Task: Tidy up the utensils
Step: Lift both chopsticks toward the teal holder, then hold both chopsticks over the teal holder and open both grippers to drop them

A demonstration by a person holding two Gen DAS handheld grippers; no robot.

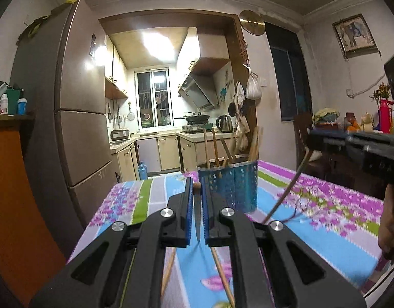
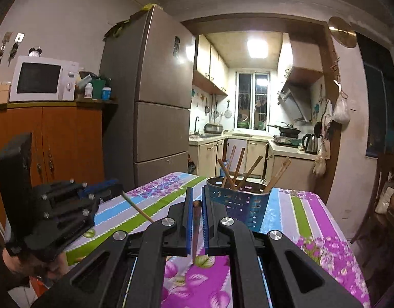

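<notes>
On the floral-clothed table (image 2: 312, 220) stands a blue perforated holder (image 2: 241, 211) bristling with chopsticks (image 2: 249, 172), near which the left gripper (image 1: 197, 192) and right gripper (image 2: 196, 202) each clamp a single chopstick.

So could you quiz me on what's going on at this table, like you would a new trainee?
1. True or false: the blue holder on the floral tablecloth already has chopsticks standing in it.
2. Multiple choice: what is between the jaws of the right gripper? A) a spoon B) a chopstick C) nothing
3. Fill in the blank: the left gripper is shut on a ____.

Key: 1 true; 2 B; 3 another chopstick.
</notes>
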